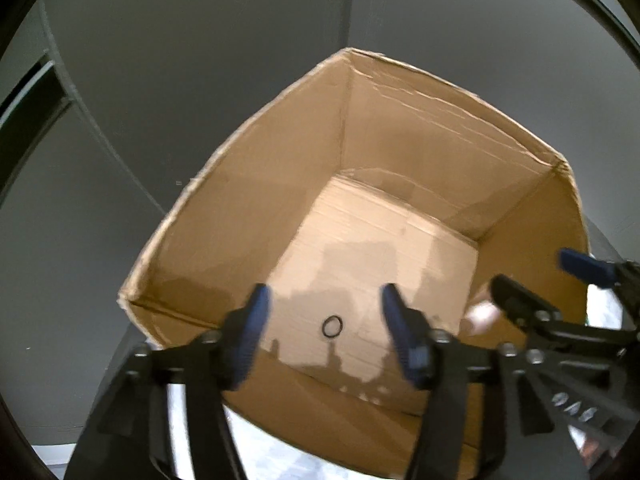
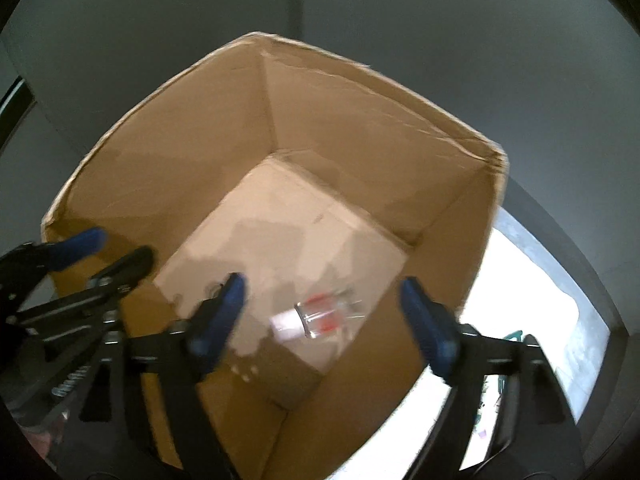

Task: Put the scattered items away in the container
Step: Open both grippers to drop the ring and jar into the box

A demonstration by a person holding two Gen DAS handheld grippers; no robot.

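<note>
An open cardboard box (image 1: 440,80) fills both views. In the left wrist view a small black ring (image 1: 331,326) lies on the box floor, below my left gripper (image 1: 326,294), which is open with nothing between its blue pads. My right gripper (image 1: 534,270) reaches over the box's right wall, a pale blurred thing (image 1: 482,316) just beneath it. In the right wrist view my right gripper (image 2: 322,286) is open above a small clear bottle (image 2: 320,316) with a white cap and red label. The bottle is blurred inside the box (image 2: 360,68), touching neither pad. The left gripper (image 2: 120,245) is at the left wall.
The box stands on a white tabletop (image 2: 532,300), which shows at the right with some small teal-marked items (image 2: 516,336) near the edge. A grey wall (image 1: 200,60) rises behind the box. A dark frame (image 1: 32,96) is at the far left.
</note>
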